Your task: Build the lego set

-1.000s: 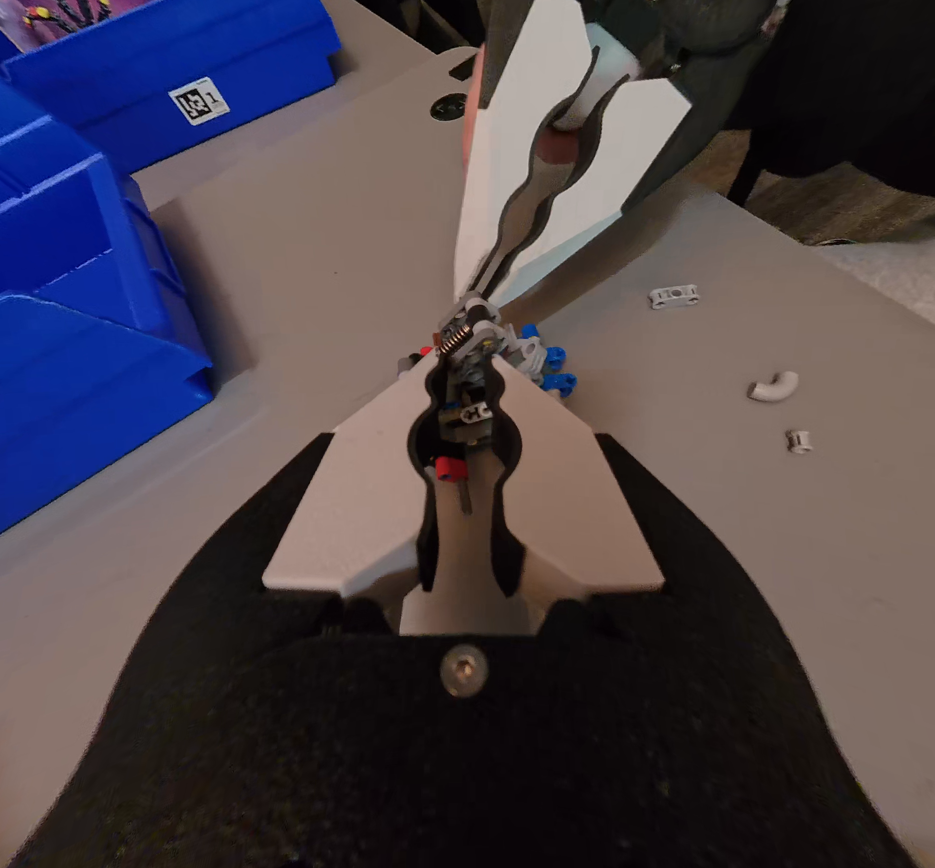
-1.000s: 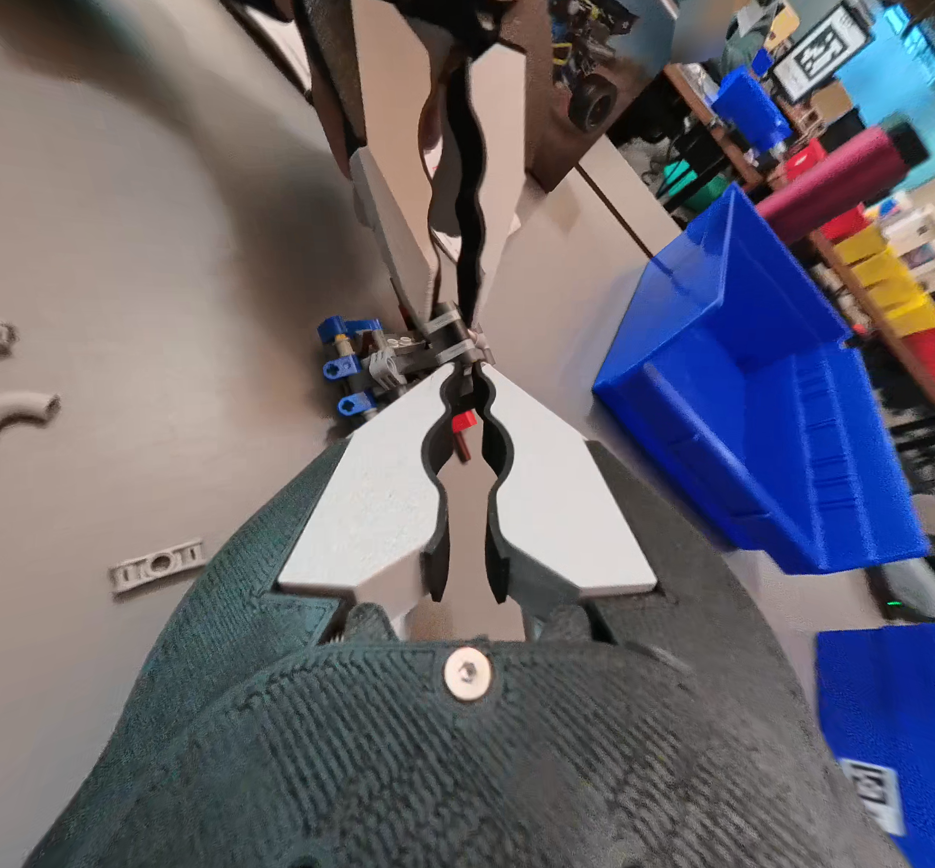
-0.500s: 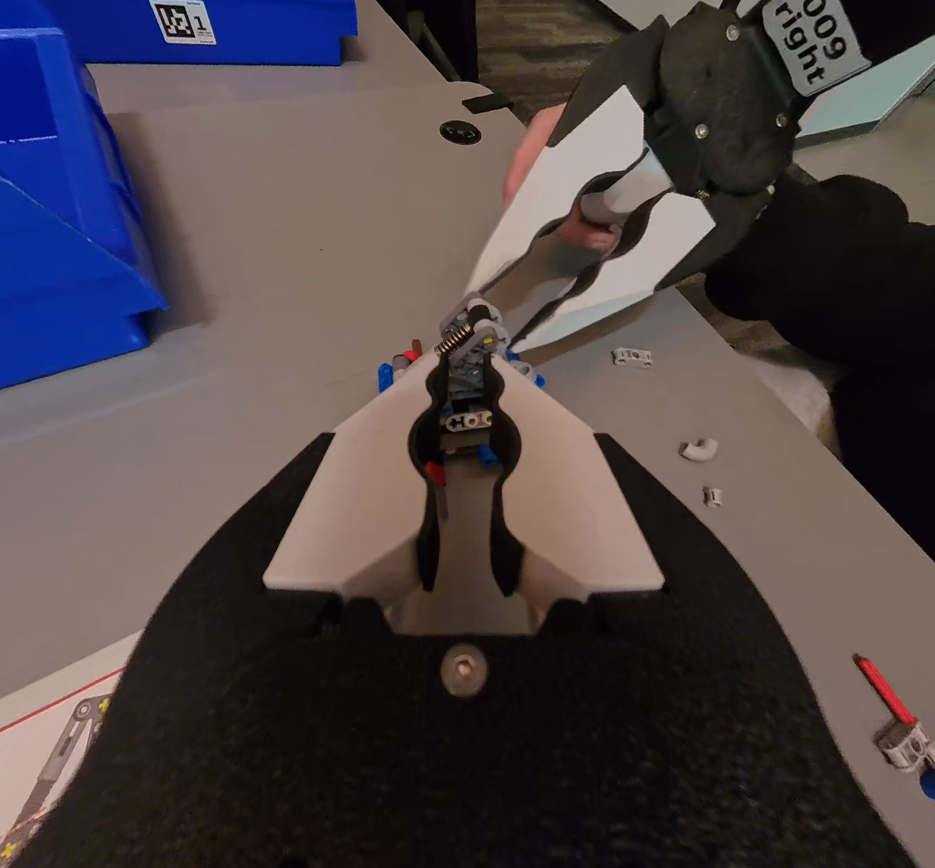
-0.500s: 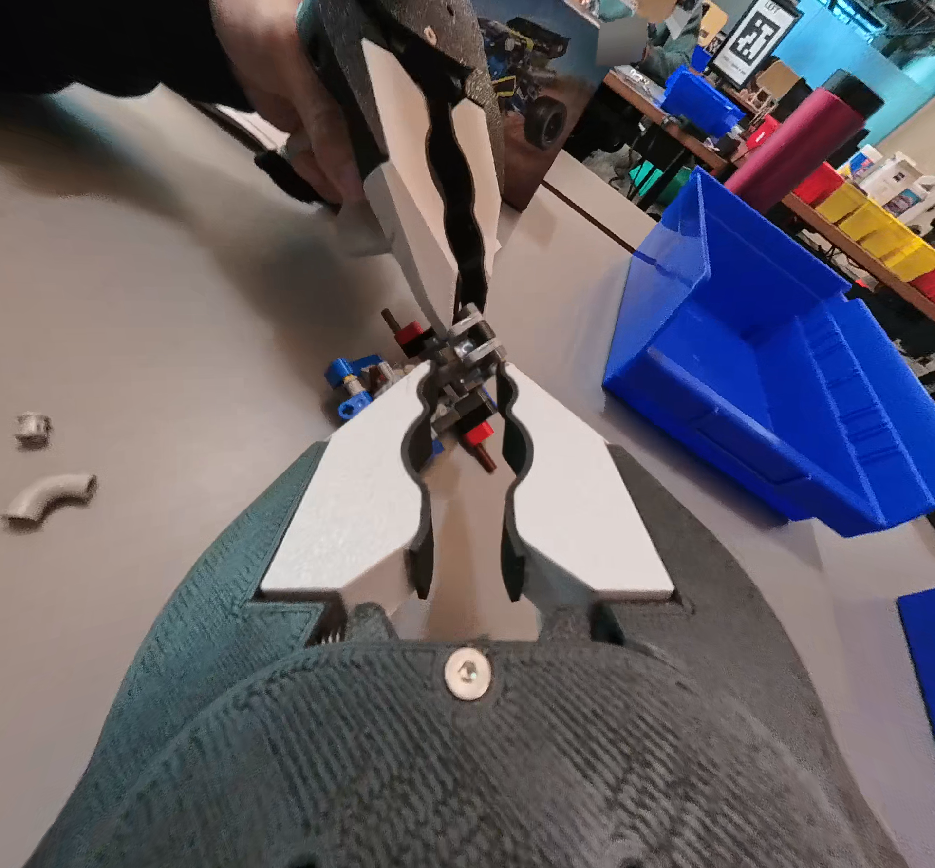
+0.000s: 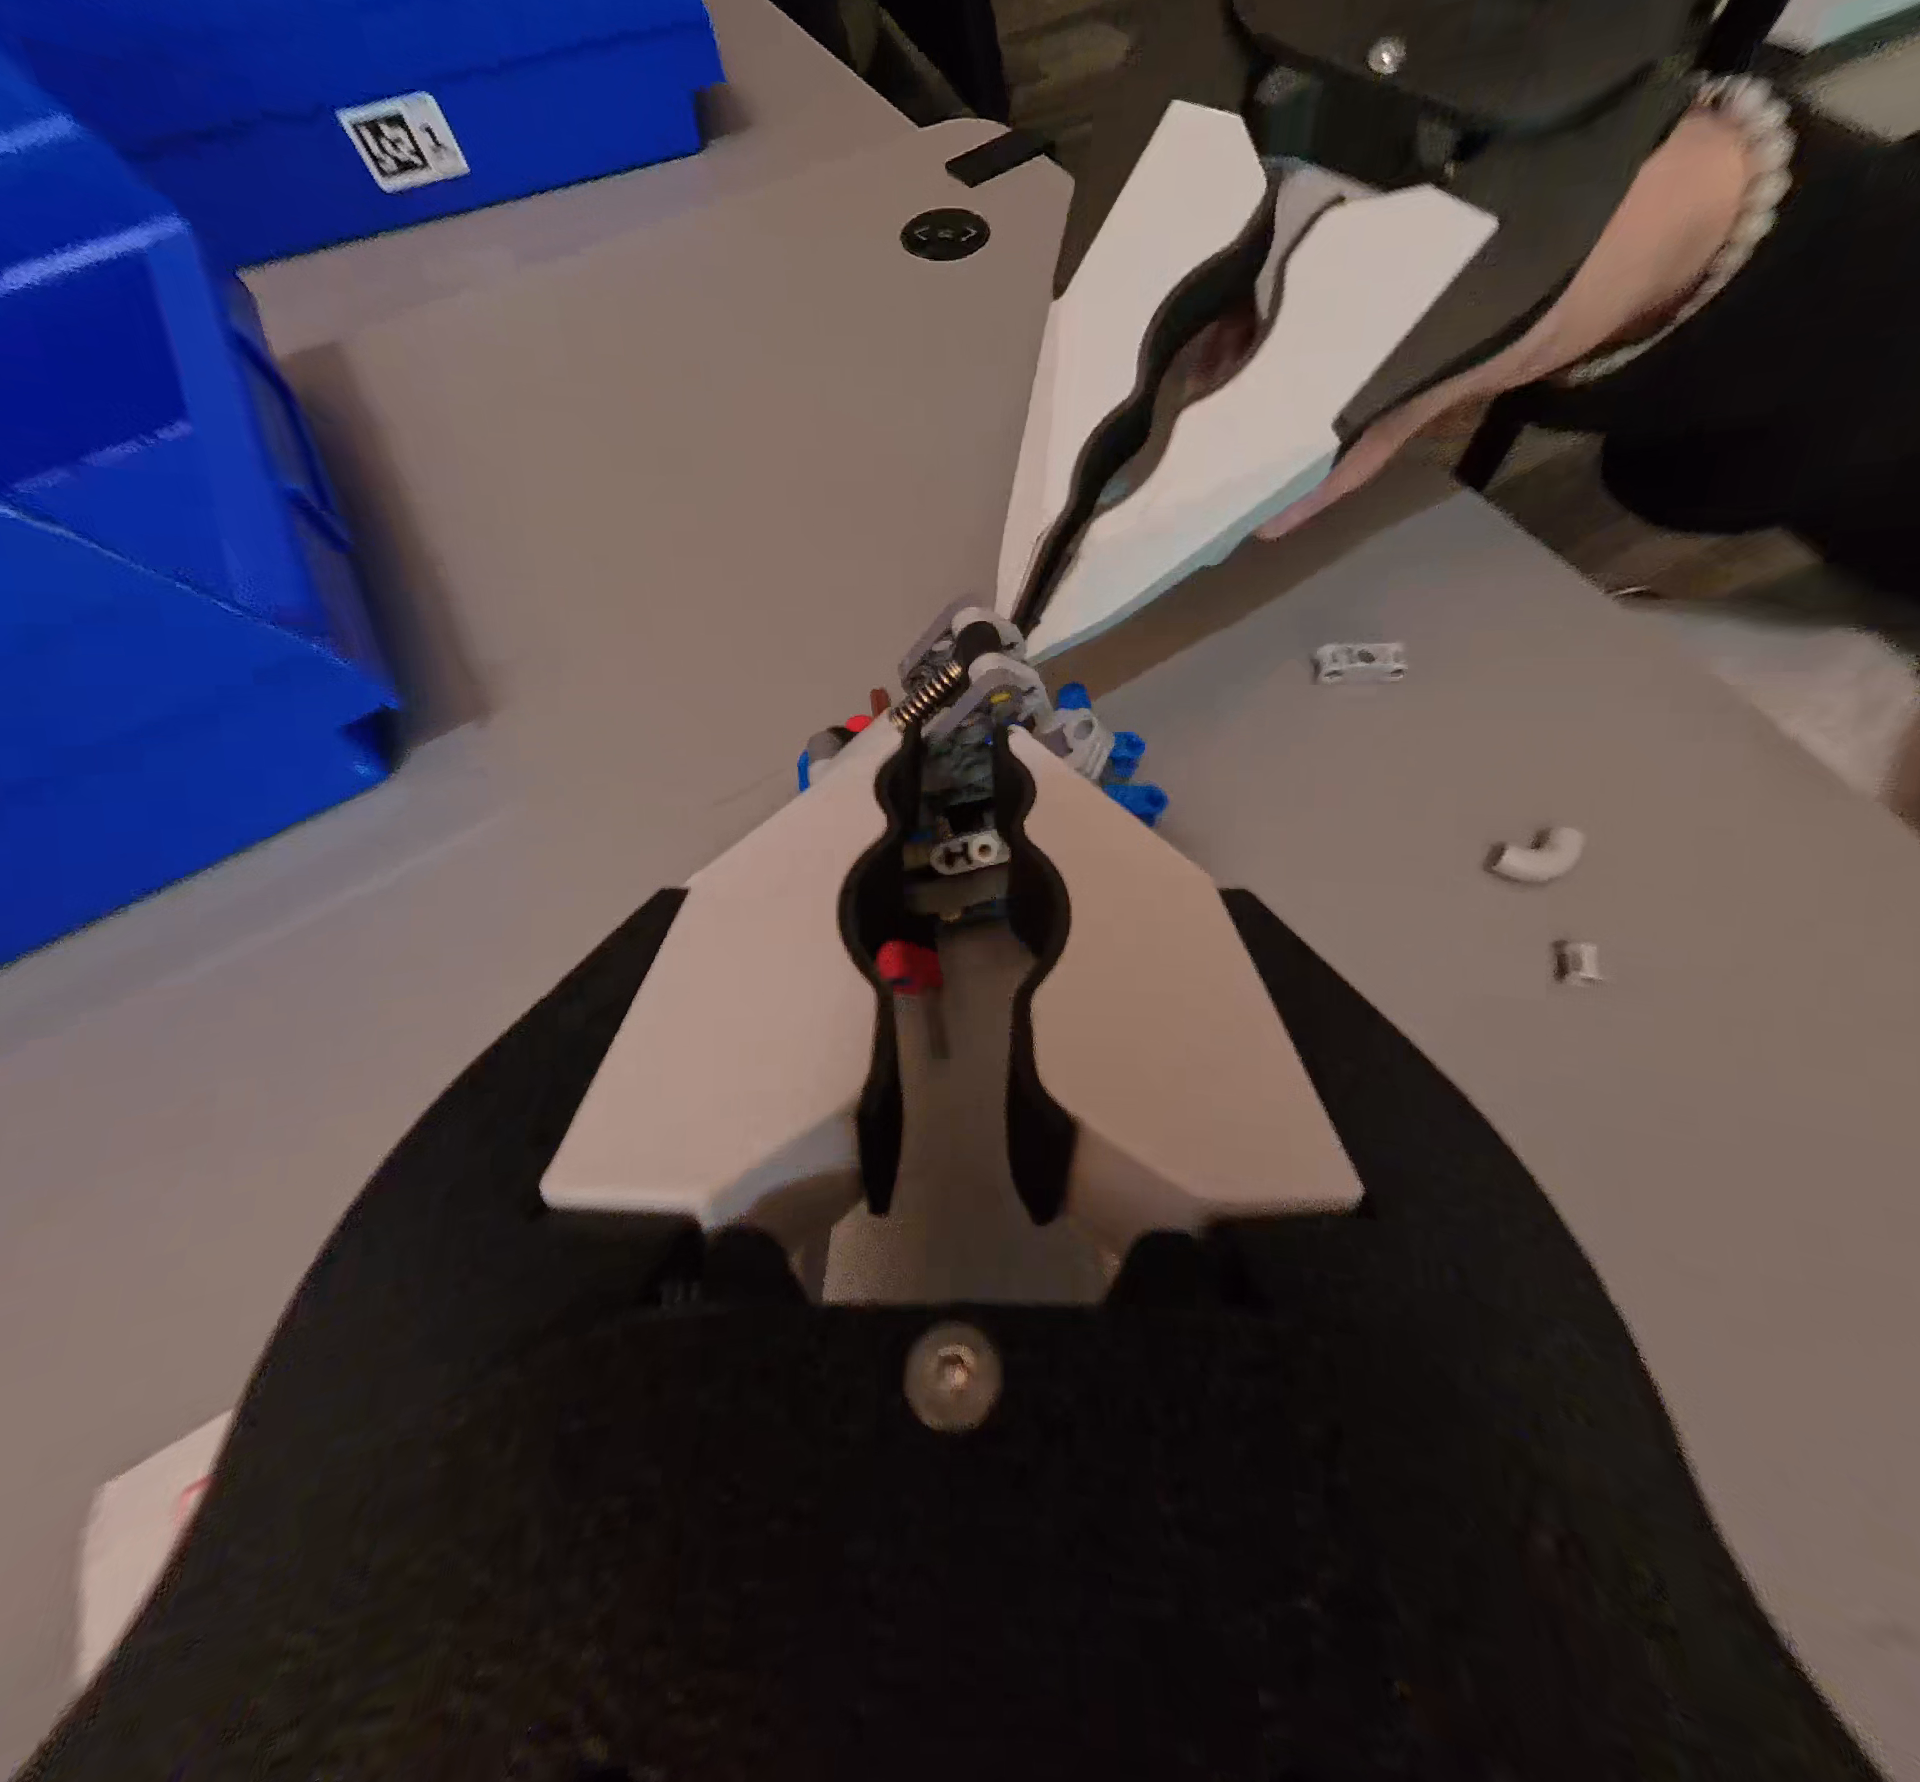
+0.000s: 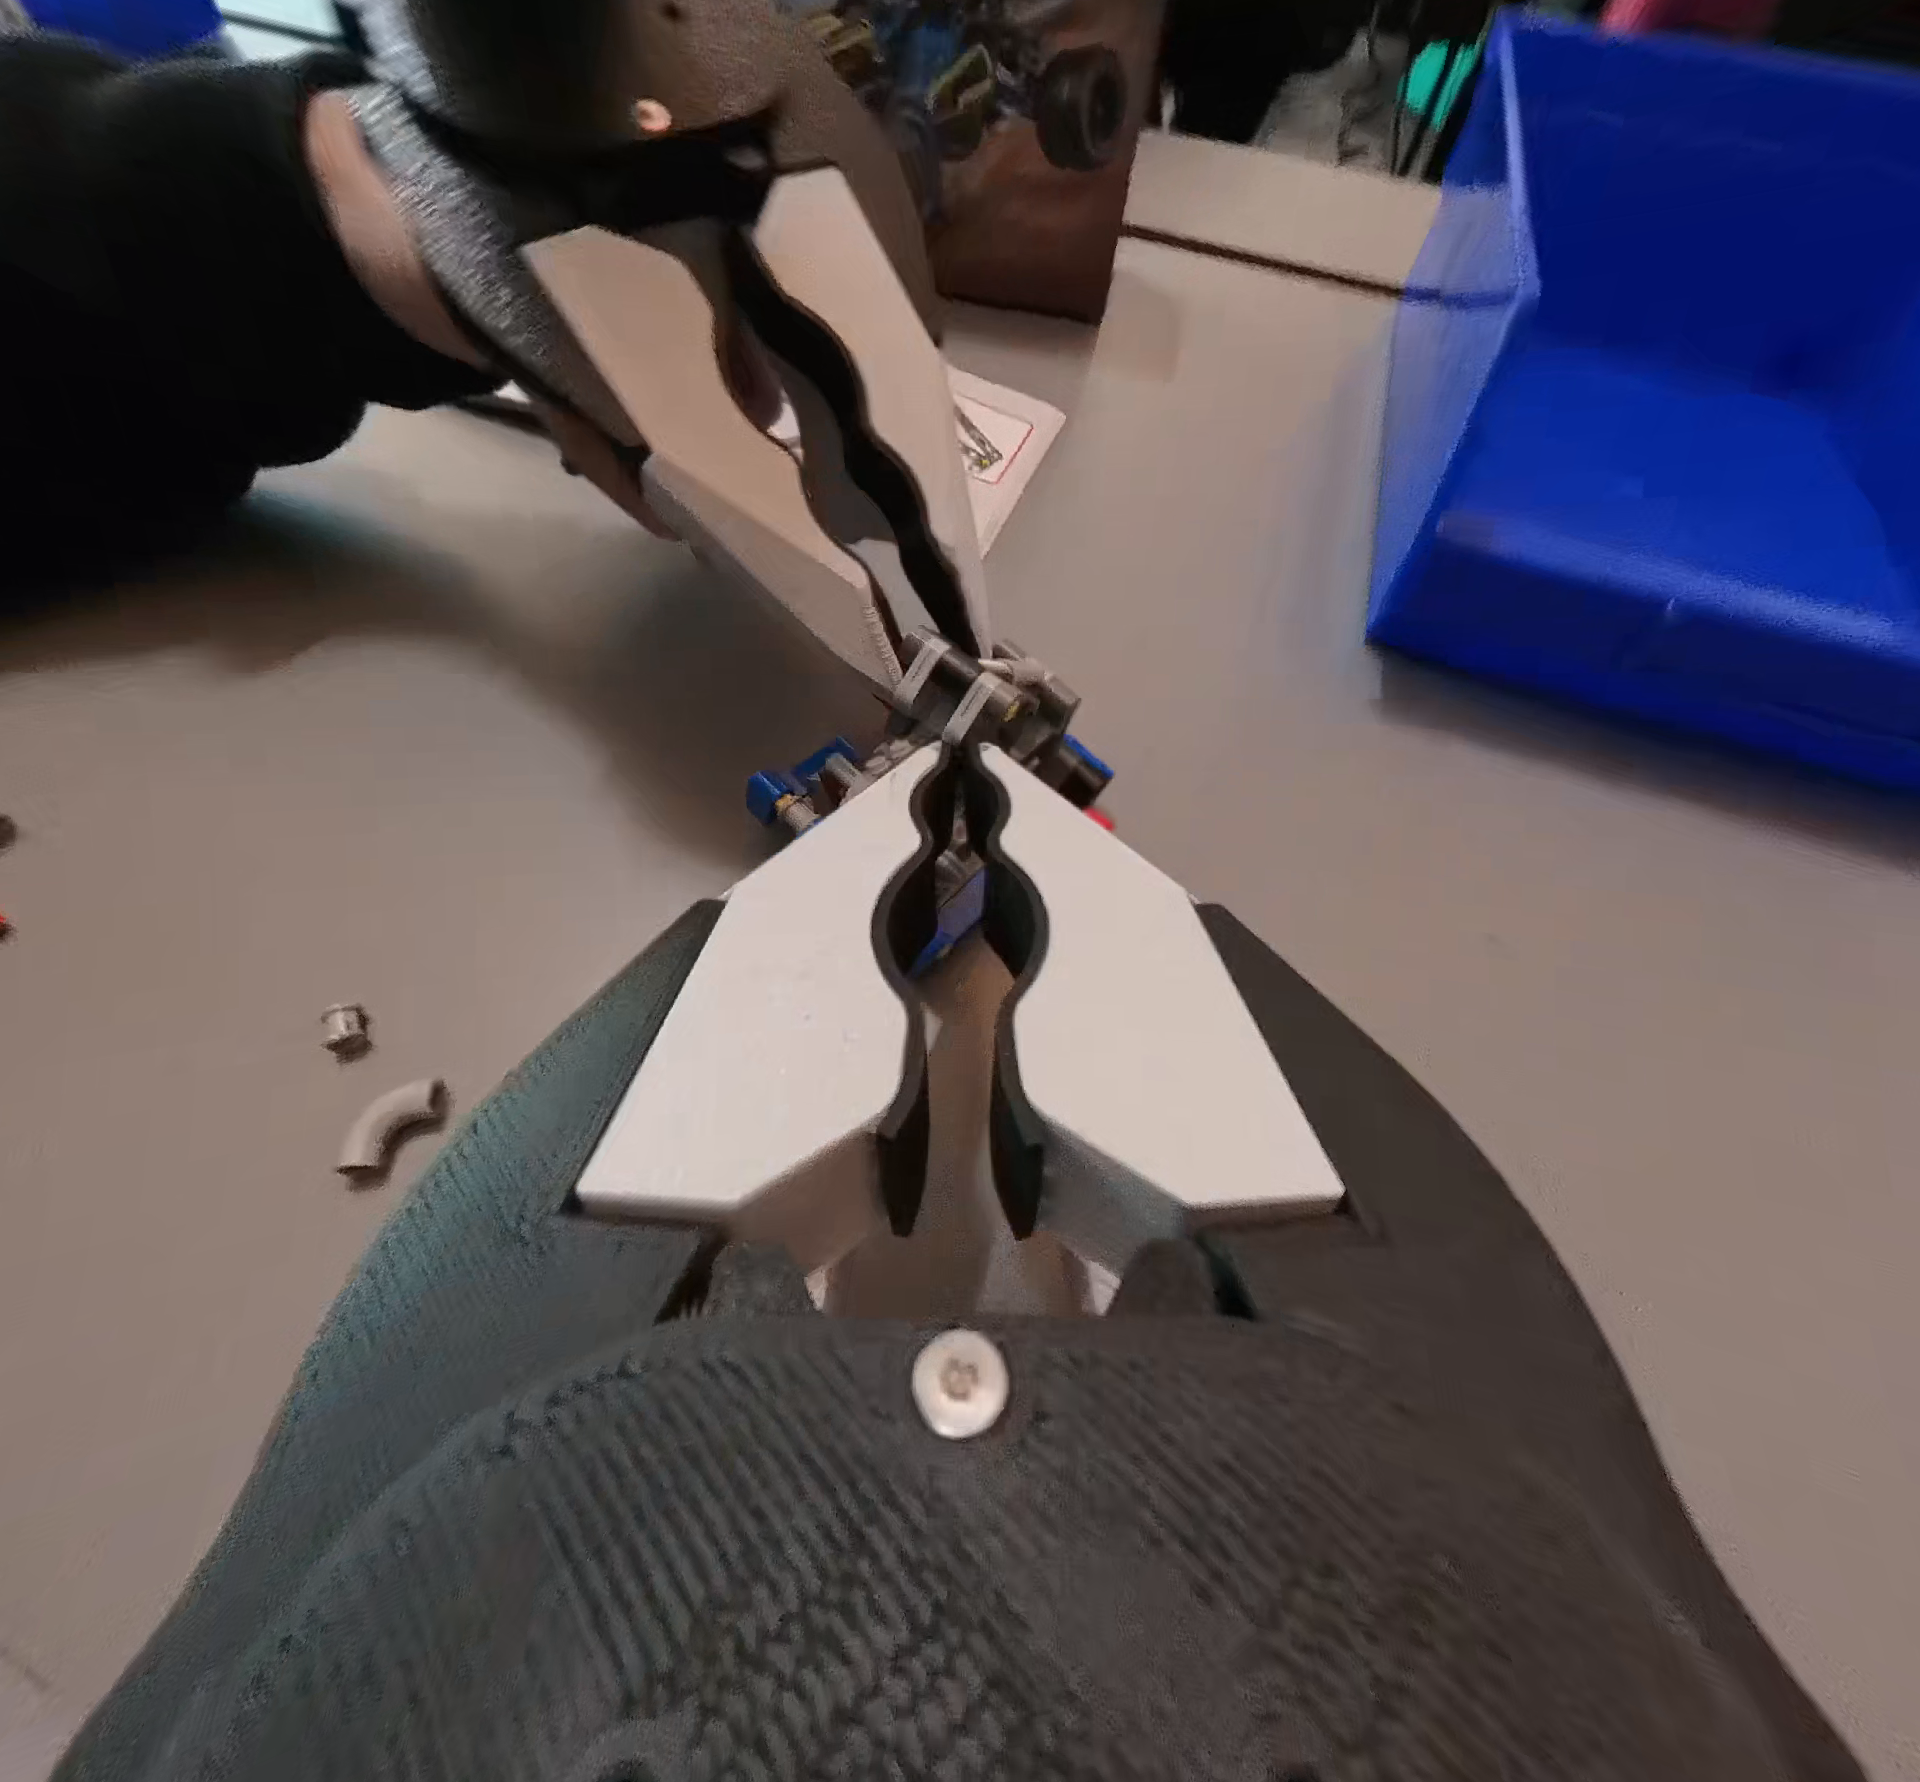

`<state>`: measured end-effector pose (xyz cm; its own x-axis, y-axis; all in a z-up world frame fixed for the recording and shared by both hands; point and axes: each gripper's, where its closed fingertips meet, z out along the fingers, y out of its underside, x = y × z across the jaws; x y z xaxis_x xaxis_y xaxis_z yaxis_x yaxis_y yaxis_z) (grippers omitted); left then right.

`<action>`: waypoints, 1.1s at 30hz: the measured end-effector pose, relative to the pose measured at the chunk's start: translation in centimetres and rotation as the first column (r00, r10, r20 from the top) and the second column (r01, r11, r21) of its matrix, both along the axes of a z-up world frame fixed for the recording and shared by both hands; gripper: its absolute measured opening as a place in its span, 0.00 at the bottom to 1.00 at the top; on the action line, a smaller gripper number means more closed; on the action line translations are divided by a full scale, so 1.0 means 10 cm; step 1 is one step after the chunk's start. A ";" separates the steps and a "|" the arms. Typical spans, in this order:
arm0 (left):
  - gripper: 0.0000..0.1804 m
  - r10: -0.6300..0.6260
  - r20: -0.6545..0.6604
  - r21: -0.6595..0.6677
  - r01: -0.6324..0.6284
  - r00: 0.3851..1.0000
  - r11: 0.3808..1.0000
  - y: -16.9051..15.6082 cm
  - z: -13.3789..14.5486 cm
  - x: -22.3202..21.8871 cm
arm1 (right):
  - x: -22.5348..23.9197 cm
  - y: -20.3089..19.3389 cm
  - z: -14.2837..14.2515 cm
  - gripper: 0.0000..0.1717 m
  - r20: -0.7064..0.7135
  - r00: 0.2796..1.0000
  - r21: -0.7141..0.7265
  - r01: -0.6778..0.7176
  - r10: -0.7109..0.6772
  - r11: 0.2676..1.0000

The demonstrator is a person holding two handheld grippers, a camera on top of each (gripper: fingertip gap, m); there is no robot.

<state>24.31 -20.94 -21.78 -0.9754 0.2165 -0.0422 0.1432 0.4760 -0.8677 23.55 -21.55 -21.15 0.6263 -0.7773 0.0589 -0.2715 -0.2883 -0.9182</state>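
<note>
- the left gripper (image 5: 956, 745) is clamped on a small assembly (image 5: 971, 683) of grey, black and blue building-toy parts. its black pads press on both sides, and a red pin (image 5: 904, 969) shows farther back in the gap.
- the right gripper (image 6: 956, 756) comes in from the opposite side, with its tips drawn together right at the far end of the assembly (image 6: 987, 693). whether they pinch a thin part there cannot be told.
- change: half a second earlier the right gripper's fingers stood apart around the assembly. now they are together. the left gripper's hold looks the same, and both views have swung a little.
- the assembly hangs between the two sets of tips, close above the grey table (image 5: 623, 485). whether it touches the table cannot be told.
- its long axis runs along the left gripper's fingers, out from between the pads and away toward the right gripper (image 5: 1023, 626), leaning slightly right in the left view. a small metal spring (image 5: 928, 693) lies slanted near the far end, and blue pins stick out sideways.
- on the table to the right lie three loose grey parts: a short beam (image 5: 1356, 662), a curved tube (image 5: 1538, 849) and a tiny bush (image 5: 1577, 961).
- blue bins (image 5: 156, 589) stand to the left, well apart.
</note>
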 end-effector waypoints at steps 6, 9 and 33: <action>0.05 -0.019 0.139 0.028 0.016 0.990 0.999 0.00 -0.04 -0.01 | -0.04 0.00 -0.07 0.00 -0.167 0.986 0.086 0.014 0.001 0.996; 0.05 0.017 0.066 0.018 -0.018 0.998 1.000 -0.02 0.00 0.00 | -0.02 -0.02 -0.02 0.00 -0.097 0.995 0.056 0.031 -0.025 0.998; 0.05 -0.005 0.122 -0.008 0.006 0.993 1.000 -0.02 0.02 -0.01 | 0.03 -0.01 -0.02 0.01 -0.114 0.986 0.093 0.130 -0.119 0.987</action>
<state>24.26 -21.10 -21.63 -0.9616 0.2211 -0.1626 0.2509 0.4680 -0.8474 23.85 -21.64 -21.34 0.5227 -0.8483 -0.0853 -0.3988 -0.1547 -0.9039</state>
